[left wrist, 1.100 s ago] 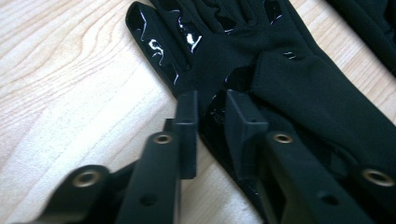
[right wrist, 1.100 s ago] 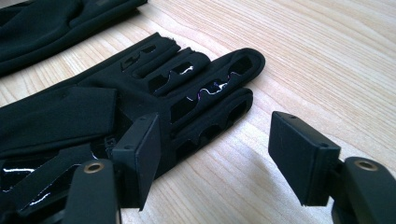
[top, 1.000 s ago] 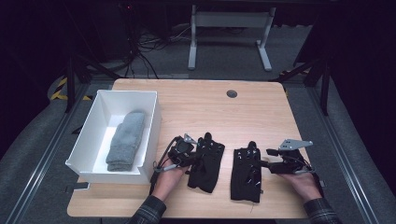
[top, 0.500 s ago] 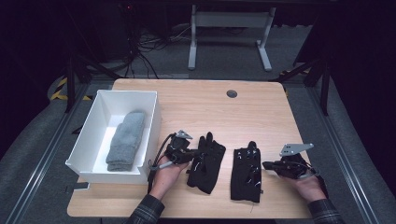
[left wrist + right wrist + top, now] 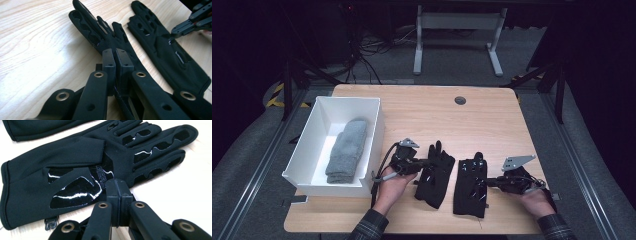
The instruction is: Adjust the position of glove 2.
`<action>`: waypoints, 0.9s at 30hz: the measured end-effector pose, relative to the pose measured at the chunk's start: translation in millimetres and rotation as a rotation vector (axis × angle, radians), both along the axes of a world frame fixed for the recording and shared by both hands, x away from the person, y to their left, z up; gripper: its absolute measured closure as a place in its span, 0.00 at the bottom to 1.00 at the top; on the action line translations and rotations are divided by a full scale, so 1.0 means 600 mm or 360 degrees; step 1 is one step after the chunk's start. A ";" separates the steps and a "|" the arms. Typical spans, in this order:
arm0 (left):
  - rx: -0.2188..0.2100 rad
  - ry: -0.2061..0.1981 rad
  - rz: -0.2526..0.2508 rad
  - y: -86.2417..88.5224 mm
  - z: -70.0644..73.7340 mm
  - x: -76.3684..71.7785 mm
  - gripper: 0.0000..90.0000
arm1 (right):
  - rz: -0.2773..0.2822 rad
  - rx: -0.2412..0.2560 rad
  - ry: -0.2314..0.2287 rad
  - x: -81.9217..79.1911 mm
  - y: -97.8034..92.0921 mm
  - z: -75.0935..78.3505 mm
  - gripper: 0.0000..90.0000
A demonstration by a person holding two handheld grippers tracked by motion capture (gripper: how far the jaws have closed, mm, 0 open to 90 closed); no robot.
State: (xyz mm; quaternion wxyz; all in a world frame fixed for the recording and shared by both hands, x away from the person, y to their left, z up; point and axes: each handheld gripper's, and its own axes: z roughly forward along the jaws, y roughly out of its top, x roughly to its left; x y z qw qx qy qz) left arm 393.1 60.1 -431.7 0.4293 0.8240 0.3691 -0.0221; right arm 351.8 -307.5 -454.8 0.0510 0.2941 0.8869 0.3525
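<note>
High view: two black gloves lie side by side near the table's front edge, long axes toward twelve o'clock. The left gripper, jaws pressed together, touches the left glove from nine o'clock; the right gripper, also closed, meets the right glove from three o'clock.
</note>
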 end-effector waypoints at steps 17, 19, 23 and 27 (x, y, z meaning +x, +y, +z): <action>-0.0112 -0.0017 -0.0037 -0.010 0.017 -0.005 0.97 | 0.0059 0.0009 -0.0009 0.003 0.033 -0.003 1.00; -0.0139 -0.0019 -0.0033 -0.007 0.022 -0.005 0.97 | 0.0065 0.0015 -0.0007 0.005 0.038 -0.003 1.00; -0.0164 -0.0021 -0.0037 -0.003 0.028 -0.006 0.97 | 0.0078 0.0037 0.0001 0.011 0.050 -0.005 1.00; -0.0178 -0.0021 -0.0044 -0.001 0.032 -0.007 0.97 | 0.0091 0.0048 -0.0005 0.015 0.063 -0.006 1.00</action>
